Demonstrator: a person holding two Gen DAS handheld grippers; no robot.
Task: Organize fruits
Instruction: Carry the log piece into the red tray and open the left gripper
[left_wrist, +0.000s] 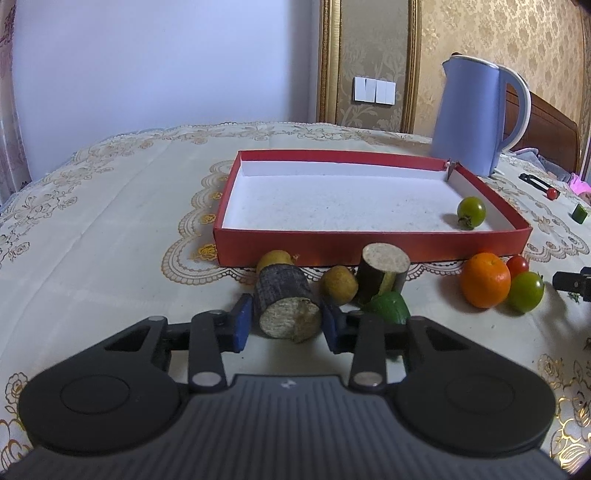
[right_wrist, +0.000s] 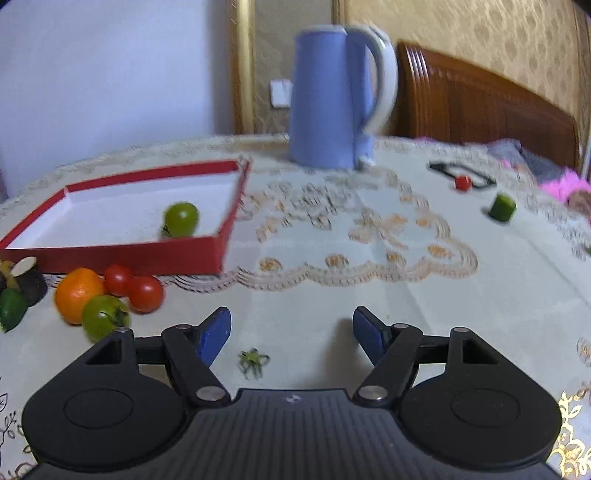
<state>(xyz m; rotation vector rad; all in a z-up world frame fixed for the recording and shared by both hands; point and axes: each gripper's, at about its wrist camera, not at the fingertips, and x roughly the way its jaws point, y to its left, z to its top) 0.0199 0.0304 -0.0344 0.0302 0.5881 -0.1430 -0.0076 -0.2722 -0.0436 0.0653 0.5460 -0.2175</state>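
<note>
The left gripper (left_wrist: 286, 323) clamps its blue pads on a dark-skinned cut cylinder with a pale face (left_wrist: 286, 310), lying on the cream embroidered tablecloth (left_wrist: 110, 240) before the near wall of the red shallow box (left_wrist: 369, 245). Two yellowish round fruits (left_wrist: 338, 284), an upright dark cylinder (left_wrist: 382, 275) and a green piece (left_wrist: 388, 308) crowd just behind it. One green tomato (left_wrist: 471, 211) sits in the box's right near corner. The right gripper (right_wrist: 291, 338) stands wide, holding nothing, over a loose green stem (right_wrist: 253, 361); an orange (right_wrist: 78, 294), a green tomato (right_wrist: 105, 318) and red tomatoes (right_wrist: 144, 293) cluster to its left. A blue kettle (right_wrist: 330, 96) stands at the far edge.

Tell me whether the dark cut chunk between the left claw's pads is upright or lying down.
Lying down: the dark chunk rests on its side, pale cut face toward the camera.
</note>
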